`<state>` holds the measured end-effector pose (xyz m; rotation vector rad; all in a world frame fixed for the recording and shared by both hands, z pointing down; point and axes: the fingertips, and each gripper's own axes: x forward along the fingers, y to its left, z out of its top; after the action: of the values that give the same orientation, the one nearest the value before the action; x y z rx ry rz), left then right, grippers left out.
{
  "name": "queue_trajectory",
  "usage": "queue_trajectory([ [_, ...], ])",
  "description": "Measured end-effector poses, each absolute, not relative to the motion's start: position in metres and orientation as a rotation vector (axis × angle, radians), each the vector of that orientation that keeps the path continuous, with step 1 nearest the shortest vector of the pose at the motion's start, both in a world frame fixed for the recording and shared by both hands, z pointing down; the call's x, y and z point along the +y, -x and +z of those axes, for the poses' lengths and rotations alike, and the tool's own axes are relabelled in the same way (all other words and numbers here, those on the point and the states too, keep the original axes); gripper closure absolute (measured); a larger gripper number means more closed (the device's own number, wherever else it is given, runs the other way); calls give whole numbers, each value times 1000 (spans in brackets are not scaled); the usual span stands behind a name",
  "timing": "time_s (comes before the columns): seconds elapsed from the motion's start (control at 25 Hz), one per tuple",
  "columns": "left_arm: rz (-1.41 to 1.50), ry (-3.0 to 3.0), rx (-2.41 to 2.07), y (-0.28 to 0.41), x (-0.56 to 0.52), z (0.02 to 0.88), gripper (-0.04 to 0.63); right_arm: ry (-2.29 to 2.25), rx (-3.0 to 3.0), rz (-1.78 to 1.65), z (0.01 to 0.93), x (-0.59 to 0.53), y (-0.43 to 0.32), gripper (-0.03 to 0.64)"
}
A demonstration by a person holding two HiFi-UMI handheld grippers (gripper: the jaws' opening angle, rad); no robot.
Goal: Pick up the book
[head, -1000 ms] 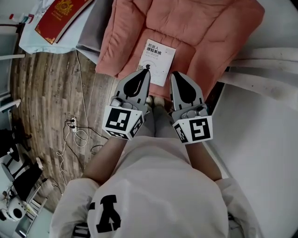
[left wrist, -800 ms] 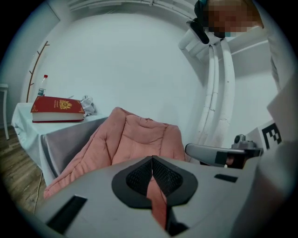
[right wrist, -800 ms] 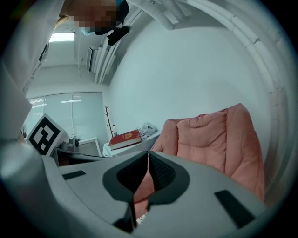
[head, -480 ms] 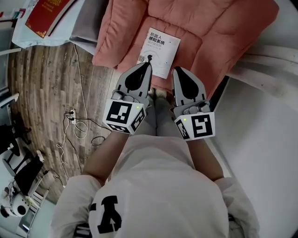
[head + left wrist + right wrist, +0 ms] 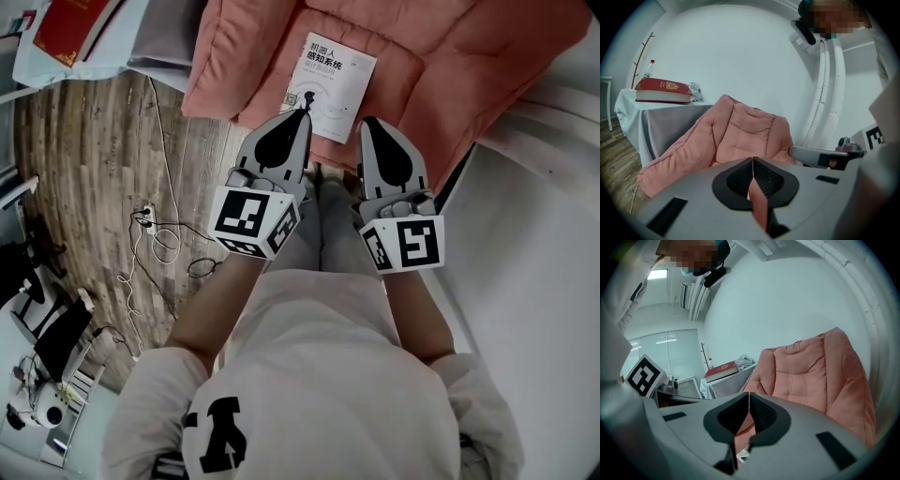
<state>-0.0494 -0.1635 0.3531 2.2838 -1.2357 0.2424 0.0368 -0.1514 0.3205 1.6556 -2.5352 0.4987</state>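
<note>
A quilted pink cushion fills the far side, draped over a seat. To its left, a table under a pale cloth bears a thick red volume. A socket strip with tangled cables lies on the wooden floor, nearer, at left.

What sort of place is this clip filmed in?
Likely an indoor room, perhaps an office or lab arranged as a reading corner: a pink padded lounge chair with a white book on it, a cloth-covered side table carrying a red book, and wood-look flooring with a power strip.
</note>
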Motion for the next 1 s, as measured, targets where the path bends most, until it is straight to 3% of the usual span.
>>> queue_trajectory([
  [1.0, 322, -2214, -1260, 72, -181, 435, 591, -1688, -2431, 588, 405, -171, -33, 589],
])
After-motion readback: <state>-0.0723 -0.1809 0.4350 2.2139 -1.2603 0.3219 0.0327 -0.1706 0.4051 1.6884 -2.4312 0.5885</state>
